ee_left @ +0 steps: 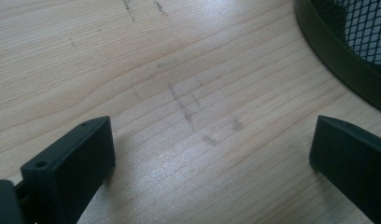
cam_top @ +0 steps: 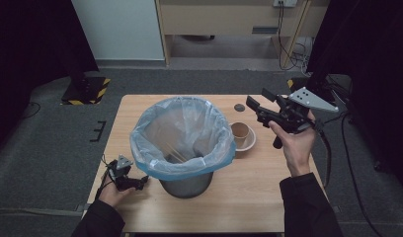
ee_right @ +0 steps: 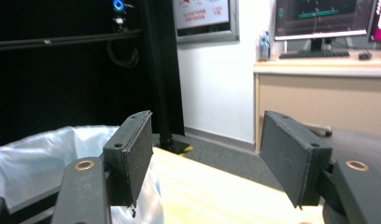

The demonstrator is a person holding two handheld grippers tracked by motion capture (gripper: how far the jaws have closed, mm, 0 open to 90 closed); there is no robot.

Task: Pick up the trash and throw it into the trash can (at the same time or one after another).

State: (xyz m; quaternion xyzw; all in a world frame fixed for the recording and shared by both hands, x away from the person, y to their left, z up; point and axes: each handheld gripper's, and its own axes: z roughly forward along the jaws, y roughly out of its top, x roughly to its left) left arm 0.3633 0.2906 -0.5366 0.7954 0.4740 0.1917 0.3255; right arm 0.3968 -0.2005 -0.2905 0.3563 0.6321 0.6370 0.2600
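Wooden tabletop (cam_top: 249,197) sitting on grey carpet, dark curtains at nine and three o'clock, a cabinet and cables at twelve. Standing mid-tabletop: a mesh bin (cam_top: 185,183) lined with a pale blue bag (cam_top: 182,133), thin sticks inside. Resting at three o'clock of the bin: a paper cup (cam_top: 240,132) in a small bowl (cam_top: 249,143), with a dark round lid (cam_top: 239,107) beyond. Hovering above the cup, right claw (cam_top: 256,103) spread wide, pinching nothing. Lying idle at eight o'clock, left claw (cam_top: 140,182) also spread, empty. Probably best: lowering straight over the cup, closing gently on its wall, avoiding crushing it or tipping the bowl.
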